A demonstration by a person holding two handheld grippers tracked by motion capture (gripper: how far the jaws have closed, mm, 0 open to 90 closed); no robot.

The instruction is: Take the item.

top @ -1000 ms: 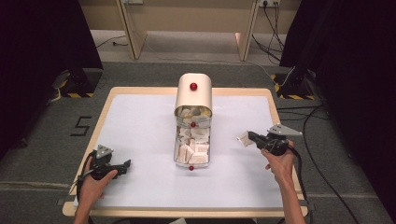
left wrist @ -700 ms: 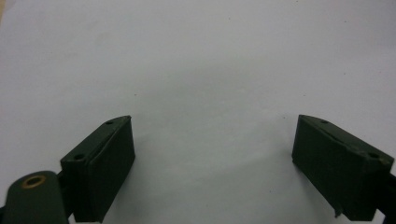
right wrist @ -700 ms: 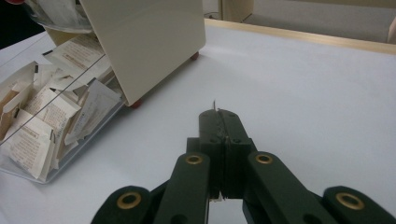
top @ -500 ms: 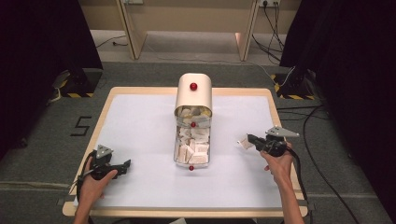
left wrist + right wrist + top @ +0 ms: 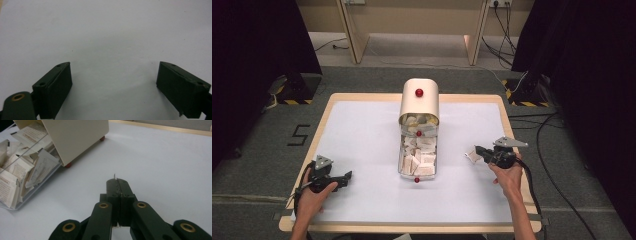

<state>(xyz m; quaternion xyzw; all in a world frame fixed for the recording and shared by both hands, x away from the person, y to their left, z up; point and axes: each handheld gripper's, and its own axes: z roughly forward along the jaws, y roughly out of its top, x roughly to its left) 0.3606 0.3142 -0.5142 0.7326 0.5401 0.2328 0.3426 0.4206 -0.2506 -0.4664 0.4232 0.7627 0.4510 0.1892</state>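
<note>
A cream box (image 5: 419,102) with a red knob stands at the middle of the table. Its clear drawer (image 5: 418,159) is pulled out toward me and holds several white sachets (image 5: 22,170). My right gripper (image 5: 479,151) hovers to the right of the drawer, shut on a white sachet (image 5: 472,157). In the right gripper view the jaws are pressed together at the right gripper (image 5: 117,182), and a thin edge of the sachet (image 5: 114,177) pokes out at the tip. My left gripper (image 5: 346,176) rests at the front left, and the left gripper (image 5: 113,87) is open over bare white tabletop.
The white table top (image 5: 362,130) has a wooden rim. Cables trail from both grippers off the front corners. Beyond the table are grey carpet, wooden furniture legs (image 5: 354,35) and black curtains on both sides.
My right gripper has drifted slightly toward the front edge of the table with the sachet in it. The left gripper has stayed where it was.
</note>
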